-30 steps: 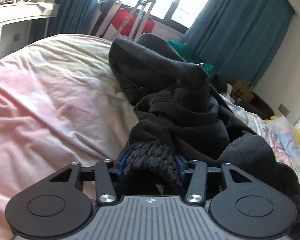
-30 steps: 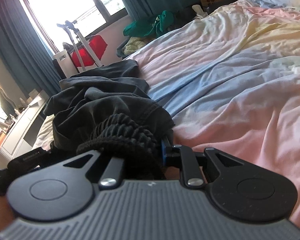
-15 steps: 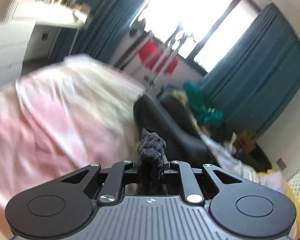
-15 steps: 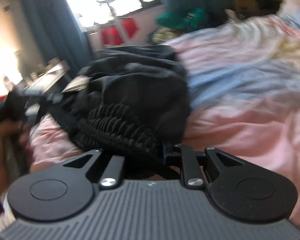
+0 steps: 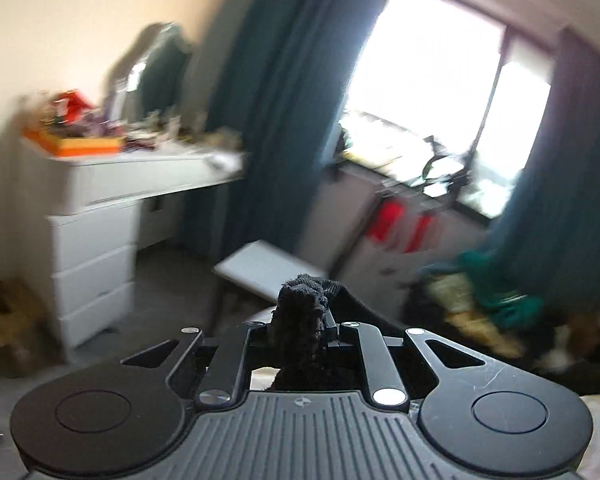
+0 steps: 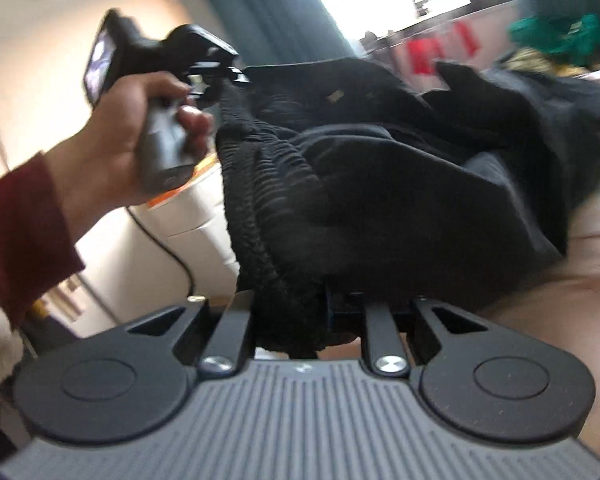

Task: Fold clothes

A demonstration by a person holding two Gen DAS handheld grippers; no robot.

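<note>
A black garment with a ribbed elastic waistband [image 6: 380, 184] hangs stretched between both grippers above the pink bed sheet [image 6: 572, 304]. My right gripper [image 6: 300, 312] is shut on one end of the waistband. My left gripper [image 5: 302, 320] is shut on a bunched knob of the same black waistband [image 5: 302, 304]; the rest of the garment drops out of sight below it. In the right wrist view, a person's hand [image 6: 128, 128] in a dark red sleeve holds the left gripper [image 6: 216, 72] up at the upper left, with the waistband running down from it.
A white chest of drawers [image 5: 96, 252] with clutter on top stands at the left. Teal curtains [image 5: 284, 92] frame a bright window [image 5: 432, 92]. A pile of green and yellow clothes [image 5: 488, 300] lies on the floor to the right. A red item [image 5: 392, 220] hangs under the window.
Both grippers have lifted the black garment off the bed. The left wrist view swung up from the bed to the room and window, and the waistband is now stretched between the grippers.
</note>
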